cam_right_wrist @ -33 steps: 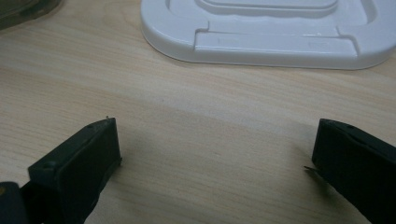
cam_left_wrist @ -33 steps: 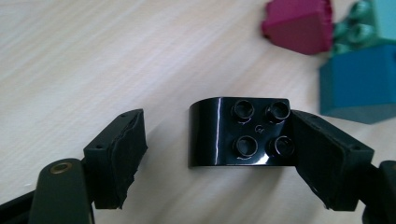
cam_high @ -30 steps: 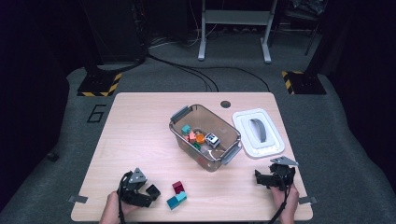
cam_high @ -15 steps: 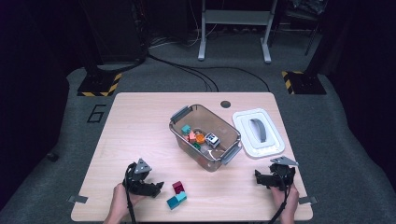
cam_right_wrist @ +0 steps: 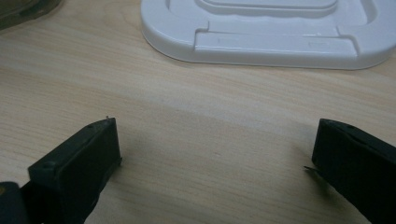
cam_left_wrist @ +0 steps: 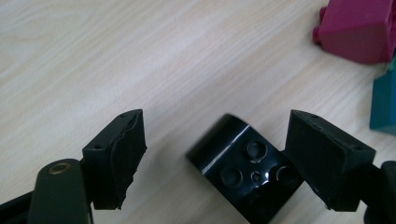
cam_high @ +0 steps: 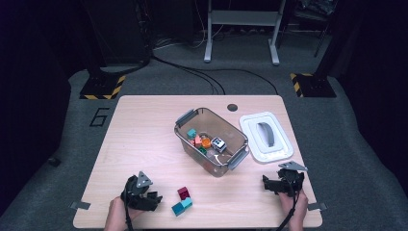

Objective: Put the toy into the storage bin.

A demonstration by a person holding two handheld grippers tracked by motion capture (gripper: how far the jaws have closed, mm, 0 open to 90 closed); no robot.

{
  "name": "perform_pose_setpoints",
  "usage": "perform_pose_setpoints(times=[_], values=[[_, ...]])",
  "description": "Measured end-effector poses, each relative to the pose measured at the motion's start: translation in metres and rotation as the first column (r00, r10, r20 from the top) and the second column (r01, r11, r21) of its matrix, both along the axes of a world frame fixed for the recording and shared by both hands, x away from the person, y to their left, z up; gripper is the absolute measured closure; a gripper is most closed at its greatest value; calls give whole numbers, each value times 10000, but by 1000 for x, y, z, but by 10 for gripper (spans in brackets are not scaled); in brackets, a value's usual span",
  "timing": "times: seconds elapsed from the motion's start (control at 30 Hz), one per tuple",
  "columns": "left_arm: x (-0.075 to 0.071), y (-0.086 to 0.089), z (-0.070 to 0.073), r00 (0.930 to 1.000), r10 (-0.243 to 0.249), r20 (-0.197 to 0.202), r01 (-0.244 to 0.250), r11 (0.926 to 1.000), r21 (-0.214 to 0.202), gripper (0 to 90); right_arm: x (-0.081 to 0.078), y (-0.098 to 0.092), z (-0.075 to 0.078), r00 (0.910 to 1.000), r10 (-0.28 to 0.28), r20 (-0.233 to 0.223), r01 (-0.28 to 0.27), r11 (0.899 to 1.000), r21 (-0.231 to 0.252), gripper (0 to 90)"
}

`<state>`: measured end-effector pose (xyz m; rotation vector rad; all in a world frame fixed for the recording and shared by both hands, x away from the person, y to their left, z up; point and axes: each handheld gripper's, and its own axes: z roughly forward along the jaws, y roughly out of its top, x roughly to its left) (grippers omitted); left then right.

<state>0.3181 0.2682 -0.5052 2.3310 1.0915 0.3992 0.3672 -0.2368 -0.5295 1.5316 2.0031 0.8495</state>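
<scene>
A small glossy black block (cam_left_wrist: 243,168) with round holes lies on the table between the jaws of my left gripper (cam_left_wrist: 217,119). The right jaw is against its edge and the left pad (cam_left_wrist: 126,149) stands clear of it, so the gripper is open. Just beyond it lie a maroon block (cam_left_wrist: 359,28) and a teal block (cam_left_wrist: 384,100). In the high view my left gripper (cam_high: 154,198) sits at the front left, beside the maroon block (cam_high: 183,193) and the teal blocks (cam_high: 182,206). My right gripper (cam_high: 268,184) rests open at the front right, its jaws (cam_right_wrist: 217,125) holding nothing.
A clear plastic bin (cam_high: 185,118) holding several small coloured toys stands at the table's middle. Its white lid (cam_high: 266,135) lies flat to the right, just ahead of my right gripper (cam_right_wrist: 261,28). A round hole (cam_high: 233,107) marks the tabletop's far edge.
My left gripper has shifted only slightly in place beside the blocks. The right gripper has kept still.
</scene>
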Motion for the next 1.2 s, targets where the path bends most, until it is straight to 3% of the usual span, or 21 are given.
perform_pose_setpoints(times=[0.3,0.5,0.53,0.73,0.97,1.2], values=[[5,12,0,9994,123,-336,-140,9986,-514,414,0,0,0,10000,-4,-4,4,10000,3,2],[9,13,2,9987,-73,-509,55,9994,-353,551,0,0,0,10000,0,-3,0,10000,8,2],[10,12,1,9993,-10,-366,-6,9991,-430,557,0,0,0,10000,-3,-1,3,10000,3,2],[18,9,5,9993,-60,-376,45,9992,-395,485,0,0,0,10000,-8,-8,8,10000,13,2],[24,4,3,9982,-142,-574,136,9998,-117,586,0,0,0,10000,-2,-4,2,10000,3,2],[25,2,7,9996,-135,-235,130,9996,-231,591,0,0,0,10000,-7,-2,7,10000,6,2]])
